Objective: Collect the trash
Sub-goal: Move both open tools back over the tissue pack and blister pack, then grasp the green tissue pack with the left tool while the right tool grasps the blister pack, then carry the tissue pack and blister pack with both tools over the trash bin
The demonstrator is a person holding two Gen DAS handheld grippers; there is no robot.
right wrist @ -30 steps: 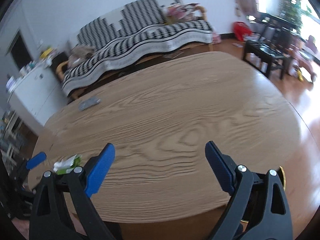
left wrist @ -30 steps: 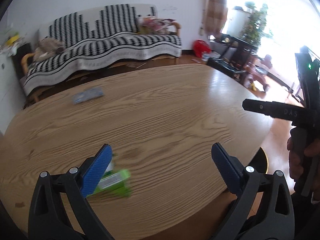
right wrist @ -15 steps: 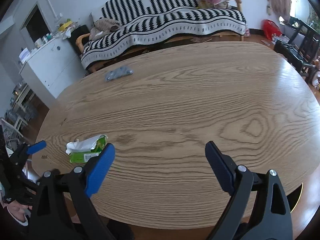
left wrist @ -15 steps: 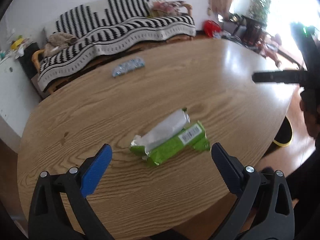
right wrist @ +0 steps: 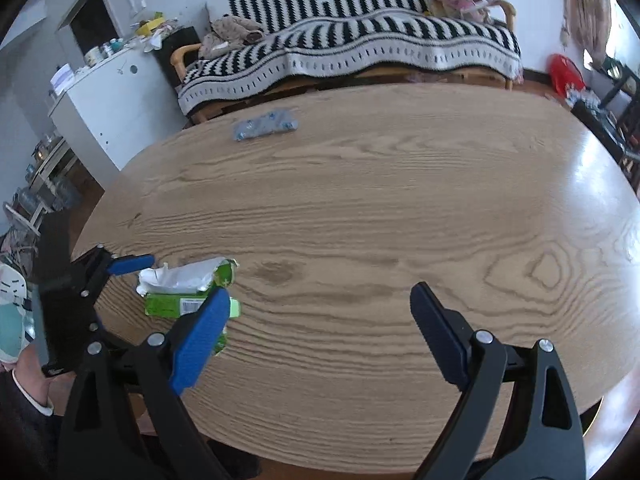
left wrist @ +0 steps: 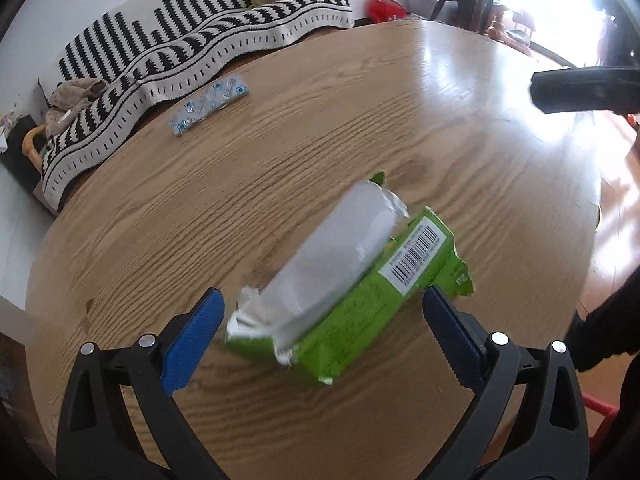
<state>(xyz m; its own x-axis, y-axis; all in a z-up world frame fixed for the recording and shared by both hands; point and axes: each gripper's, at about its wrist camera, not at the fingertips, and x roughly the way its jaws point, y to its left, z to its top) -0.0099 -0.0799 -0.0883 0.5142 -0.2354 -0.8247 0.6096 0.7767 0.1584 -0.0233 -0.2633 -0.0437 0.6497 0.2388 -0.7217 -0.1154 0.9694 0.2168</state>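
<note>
**Open left claw straddling the green wrapper**

Left wrist view: the left gripper (left wrist: 320,328) is hanging over the oval wooden table (left wrist: 360,128) with its blue pads spread wide and gripping nothing. The green wrapper (left wrist: 352,292), torn open with its silvery white lining showing, is lying flat on the table between the two pads, apparently touching neither. A small blue-and-white packet (left wrist: 209,103) is lying well apart near the far edge, in front of the striped sofa (left wrist: 192,40). A dark part of the right gripper is jutting in at the right edge.

Right wrist view: the right gripper (right wrist: 320,320) is hovering over bare wood, its jaws wide apart and holding nothing. The green wrapper (right wrist: 186,286) is lying to its left, near the table's (right wrist: 400,208) near-left edge, with the left gripper (right wrist: 120,280) reaching around it. The packet (right wrist: 266,124) is resting at the far edge, near a white cabinet (right wrist: 104,96).
</note>
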